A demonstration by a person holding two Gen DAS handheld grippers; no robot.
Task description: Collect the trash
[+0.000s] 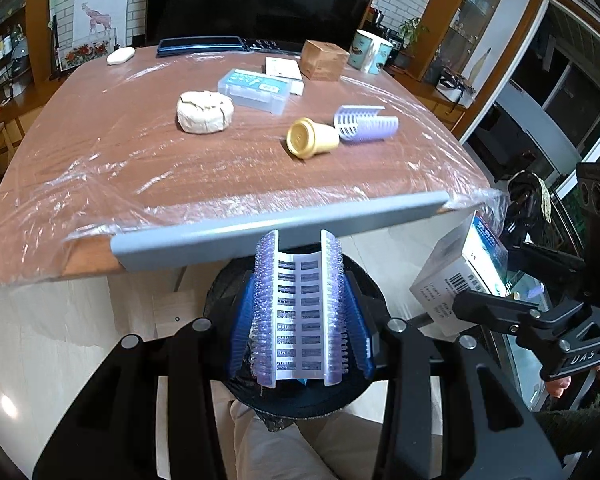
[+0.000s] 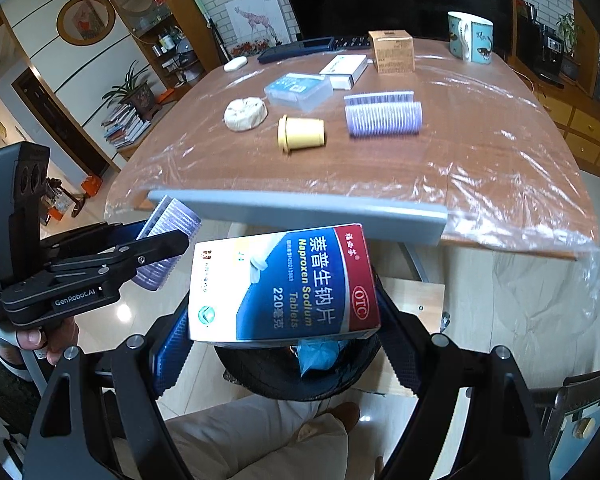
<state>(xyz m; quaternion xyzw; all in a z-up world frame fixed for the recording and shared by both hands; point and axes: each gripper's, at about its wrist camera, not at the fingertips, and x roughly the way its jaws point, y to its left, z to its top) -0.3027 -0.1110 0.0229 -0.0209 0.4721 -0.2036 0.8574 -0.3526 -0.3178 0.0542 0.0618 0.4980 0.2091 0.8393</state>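
Note:
My left gripper (image 1: 299, 320) is shut on a purple hair roller (image 1: 299, 308) and holds it over a black trash bin (image 1: 300, 404) on the floor below the table's front edge. My right gripper (image 2: 288, 320) is shut on a white, blue and red Naproxen tablet box (image 2: 284, 284) above the same bin (image 2: 296, 376), which holds blue trash (image 2: 318, 354). The box also shows in the left wrist view (image 1: 460, 268). The roller also shows in the right wrist view (image 2: 168, 236). On the table lie another purple roller (image 1: 366, 124), a yellow cap (image 1: 312, 138) and a crumpled paper wad (image 1: 205, 111).
The plastic-covered wooden table (image 1: 120, 160) has a grey edge guard (image 1: 280, 236) along its front. Farther back stand a clear plastic case (image 1: 256, 90), a cardboard box (image 1: 324, 59), a white carton (image 1: 283, 68), a mug (image 1: 372, 51) and a remote (image 1: 204, 46). A person's legs (image 2: 260, 440) are beside the bin.

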